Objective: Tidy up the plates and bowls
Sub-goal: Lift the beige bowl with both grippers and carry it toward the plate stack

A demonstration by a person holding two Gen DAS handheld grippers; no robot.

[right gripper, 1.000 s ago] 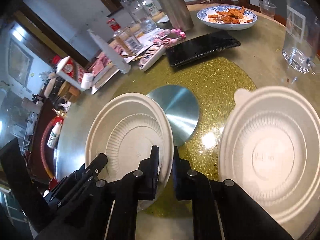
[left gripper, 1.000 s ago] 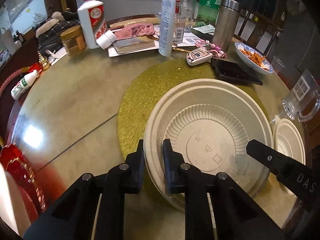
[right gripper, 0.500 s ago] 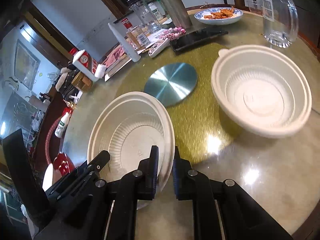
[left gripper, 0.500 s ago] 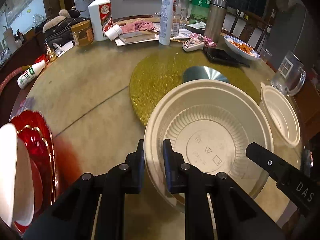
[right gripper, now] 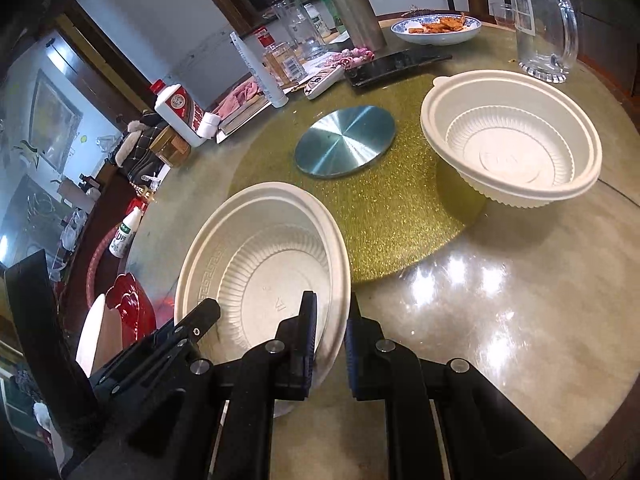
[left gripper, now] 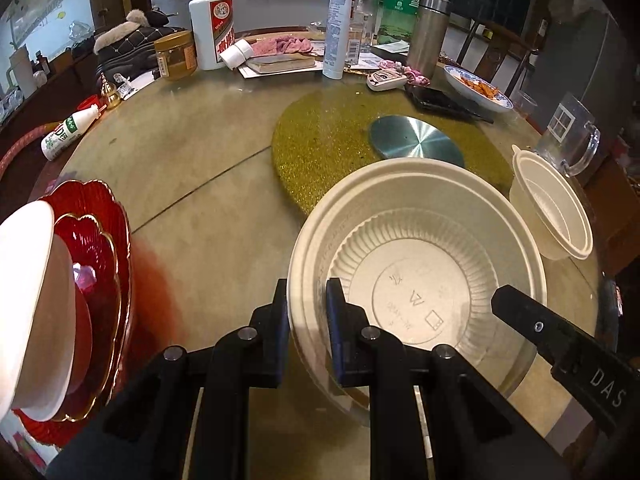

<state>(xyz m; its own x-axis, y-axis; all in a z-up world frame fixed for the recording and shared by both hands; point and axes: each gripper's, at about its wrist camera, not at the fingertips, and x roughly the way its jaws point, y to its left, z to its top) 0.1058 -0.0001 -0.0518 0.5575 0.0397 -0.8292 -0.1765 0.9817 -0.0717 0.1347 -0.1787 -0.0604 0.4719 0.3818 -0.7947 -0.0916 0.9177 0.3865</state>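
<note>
— Round table (left gripper: 192, 184) first: how many cream bowls, and where?

— Two. Both grippers pinch the near bowl (left gripper: 416, 264) by opposite rims, mouth up, held over the table's edge; left gripper (left gripper: 306, 320), right gripper (right gripper: 330, 336). Second bowl (right gripper: 516, 152) sits on the gold mat (right gripper: 380, 216).

— Differences between views?

— Left wrist alone shows two stacked red plates (left gripper: 108, 264) clearly; in the right view they are only a sliver.

The big bowl (left gripper: 416, 280) was near the front of the counter (left gripper: 192, 168). A second bowl (right gripper: 512, 148) sat to its right, partly on the round mat (left gripper: 332, 140). A metal disc (left gripper: 416, 138) lay on the mat behind the big bowl. Stacked plates (left gripper: 96, 264) were at the left, bottles (left gripper: 212, 24) along the back.
</note>
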